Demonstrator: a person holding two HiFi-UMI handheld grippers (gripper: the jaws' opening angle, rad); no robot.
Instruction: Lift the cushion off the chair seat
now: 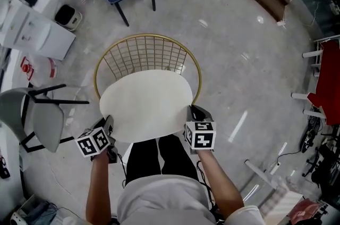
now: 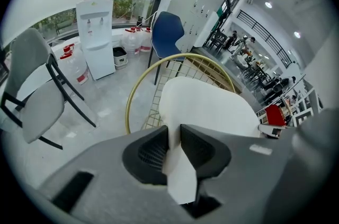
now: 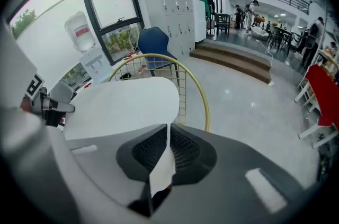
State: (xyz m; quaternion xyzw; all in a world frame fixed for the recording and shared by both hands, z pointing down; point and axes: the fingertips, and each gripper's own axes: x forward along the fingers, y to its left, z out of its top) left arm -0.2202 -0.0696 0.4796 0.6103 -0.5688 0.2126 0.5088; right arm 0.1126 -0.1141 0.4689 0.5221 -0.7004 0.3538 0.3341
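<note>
The round gold wire chair (image 1: 119, 51) stands ahead of the person. Over its seat, apparently just clear of it, hangs the flat off-white oval cushion (image 1: 146, 104), its long axis running side to side. The left gripper (image 1: 109, 123) pinches the cushion's near-left edge and the right gripper (image 1: 193, 111) its near-right edge, both equally near the chair's front. Only square black-and-white markers (image 1: 200, 135) show; no writing is readable.

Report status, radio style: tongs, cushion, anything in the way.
Left tongs shut on cushion, near edge. Right tongs likewise. Both sides held, over gold wire chair. No obstruction seen.
</note>
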